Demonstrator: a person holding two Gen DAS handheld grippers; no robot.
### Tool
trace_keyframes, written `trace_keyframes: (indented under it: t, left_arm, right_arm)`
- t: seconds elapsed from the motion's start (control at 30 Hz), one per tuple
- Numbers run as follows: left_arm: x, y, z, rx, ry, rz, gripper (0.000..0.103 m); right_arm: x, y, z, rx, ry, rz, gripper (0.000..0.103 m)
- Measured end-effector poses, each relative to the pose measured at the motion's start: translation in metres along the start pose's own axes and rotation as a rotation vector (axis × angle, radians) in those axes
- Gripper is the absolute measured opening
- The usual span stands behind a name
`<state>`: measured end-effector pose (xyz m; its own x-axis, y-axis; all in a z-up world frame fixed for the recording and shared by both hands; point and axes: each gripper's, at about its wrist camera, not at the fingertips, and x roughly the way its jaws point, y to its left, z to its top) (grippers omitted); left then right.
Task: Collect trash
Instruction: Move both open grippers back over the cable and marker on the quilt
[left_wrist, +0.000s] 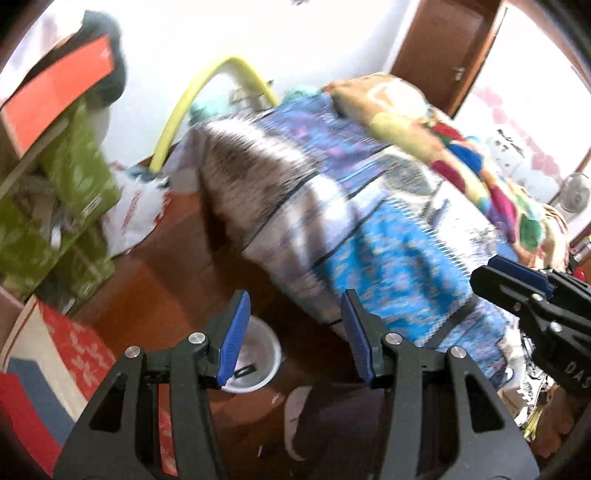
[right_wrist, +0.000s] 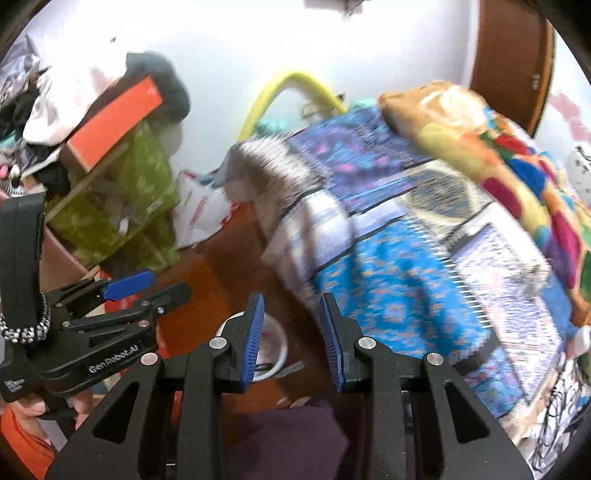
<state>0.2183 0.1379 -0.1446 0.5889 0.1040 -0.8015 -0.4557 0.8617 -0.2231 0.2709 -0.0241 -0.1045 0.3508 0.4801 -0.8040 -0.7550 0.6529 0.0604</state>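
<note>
A white round bin (left_wrist: 271, 354) stands on the wooden floor beside the bed, with a small dark scrap inside it. The bin (right_wrist: 282, 349) also shows in the right wrist view, partly hidden behind a finger. My left gripper (left_wrist: 295, 299) hangs well above it, open, with nothing between its blue pads (left_wrist: 234, 332). My right gripper (right_wrist: 291, 301) is open too, with a narrower gap and nothing in it. Each gripper appears in the other's view: the right gripper (left_wrist: 484, 271) at the right edge, the left gripper (right_wrist: 166, 284) at the left. Both pictures are blurred.
A bed with a blue patterned cover (left_wrist: 388, 258) and a colourful blanket (left_wrist: 461, 155) fills the right. Green boxes (left_wrist: 74, 177), an orange box (left_wrist: 59, 99) and a white plastic bag (left_wrist: 136, 210) crowd the left. A yellow hoop (left_wrist: 207, 85) leans at the wall. A slippered foot (left_wrist: 295, 417) is below.
</note>
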Motion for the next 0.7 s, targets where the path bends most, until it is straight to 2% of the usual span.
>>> trace_keyframes:
  t: [0.13,0.3,0.5,0.7]
  left_arm:
    - [-0.004,-0.045,0.013,0.053,-0.032,-0.056,0.05]
    - [0.006,-0.106,0.026,0.135,-0.038,-0.107,0.05]
    - [0.03,-0.176,0.032,0.225,-0.006,-0.164,0.05]
    - [0.069,-0.231,0.035,0.304,0.055,-0.196,0.05]
  right_arm:
    - [-0.028,-0.039,-0.007,0.046,-0.063,-0.078,0.028]
    - [-0.053,-0.09,-0.02,0.114,-0.1,-0.151,0.028]
    - [-0.073,-0.164,-0.037,0.21,-0.117,-0.234,0.029]
    - [-0.076,-0.234,-0.055,0.301,-0.099,-0.298,0.029]
